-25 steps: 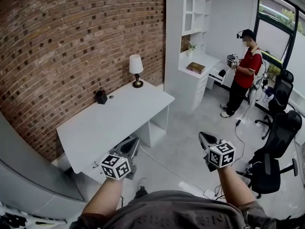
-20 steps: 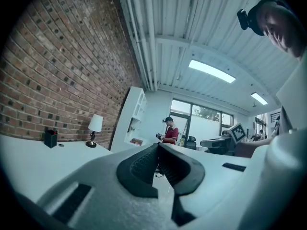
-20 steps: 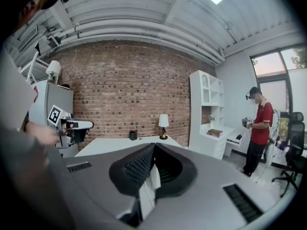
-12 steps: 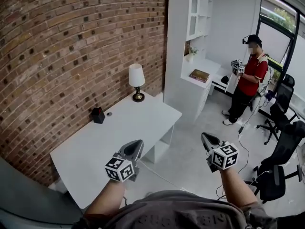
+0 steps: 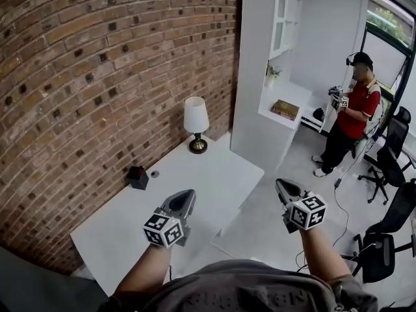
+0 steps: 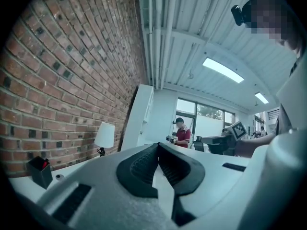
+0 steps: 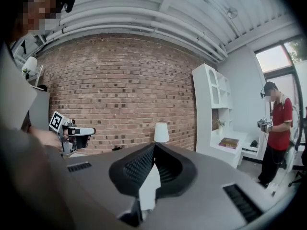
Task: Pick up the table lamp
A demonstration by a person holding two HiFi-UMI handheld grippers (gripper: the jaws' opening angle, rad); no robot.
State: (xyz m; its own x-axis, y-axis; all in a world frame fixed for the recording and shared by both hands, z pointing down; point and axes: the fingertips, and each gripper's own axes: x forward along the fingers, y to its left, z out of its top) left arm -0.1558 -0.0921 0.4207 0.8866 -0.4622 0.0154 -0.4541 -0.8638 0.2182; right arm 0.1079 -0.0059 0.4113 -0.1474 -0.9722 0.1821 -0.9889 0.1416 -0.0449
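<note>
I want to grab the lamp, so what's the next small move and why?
Probably bring the left gripper forward over the desk toward the lamp. The lamp stands at the desk's far end by the brick wall, well beyond the gripper, which hangs over the desk. Its jaws are shut and empty, so they would need opening before any grip.

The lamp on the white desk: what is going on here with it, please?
A person holds out the left gripper and the right gripper, both shut and empty, well short of the lamp. It stands upright at the far end of the desk, by the brick wall. Another person in a red shirt stands past the shelf unit.
</note>
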